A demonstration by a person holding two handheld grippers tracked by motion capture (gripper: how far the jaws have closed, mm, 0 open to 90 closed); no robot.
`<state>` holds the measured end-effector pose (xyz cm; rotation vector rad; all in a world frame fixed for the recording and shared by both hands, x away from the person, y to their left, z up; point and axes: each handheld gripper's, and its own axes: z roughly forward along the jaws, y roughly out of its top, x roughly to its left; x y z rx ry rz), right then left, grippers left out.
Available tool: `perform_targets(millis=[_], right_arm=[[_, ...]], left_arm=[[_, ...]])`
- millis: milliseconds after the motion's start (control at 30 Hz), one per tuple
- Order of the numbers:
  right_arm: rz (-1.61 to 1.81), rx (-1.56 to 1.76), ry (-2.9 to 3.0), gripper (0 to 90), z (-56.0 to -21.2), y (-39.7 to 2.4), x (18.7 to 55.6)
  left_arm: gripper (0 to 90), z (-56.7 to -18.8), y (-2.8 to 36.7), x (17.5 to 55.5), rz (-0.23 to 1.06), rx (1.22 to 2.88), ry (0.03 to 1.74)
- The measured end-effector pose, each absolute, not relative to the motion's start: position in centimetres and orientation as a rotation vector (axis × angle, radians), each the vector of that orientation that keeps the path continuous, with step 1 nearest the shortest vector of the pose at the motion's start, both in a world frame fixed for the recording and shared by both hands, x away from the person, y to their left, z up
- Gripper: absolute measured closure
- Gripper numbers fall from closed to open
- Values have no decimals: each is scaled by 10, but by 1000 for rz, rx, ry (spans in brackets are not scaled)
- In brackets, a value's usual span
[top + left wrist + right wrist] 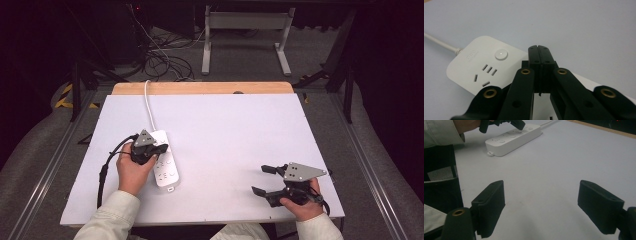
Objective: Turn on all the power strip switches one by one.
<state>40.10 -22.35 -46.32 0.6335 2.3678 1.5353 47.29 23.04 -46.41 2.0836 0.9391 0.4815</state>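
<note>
White power strip [166, 164], a flat rounded-corner bar lying face up on the table's left half, long axis running from about 11 o'clock to 5 o'clock in the high view. Round button [501, 54] at the cord end, a group of slot sockets just beside it, further sockets along the face. White cord [148, 102] leaves the far end toward 12 o'clock. Small tab at the near end.

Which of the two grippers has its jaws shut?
The left gripper, over the white power strip; the right gripper rests with jaws wide apart.
</note>
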Motion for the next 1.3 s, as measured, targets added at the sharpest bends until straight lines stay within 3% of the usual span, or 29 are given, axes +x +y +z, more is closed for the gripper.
perform_targets(millis=[1300], right_arm=[[1538, 633, 2367, 223, -463, -224, 400]], left_arm=[[899, -469, 229, 476, 527, 2115, 951]])
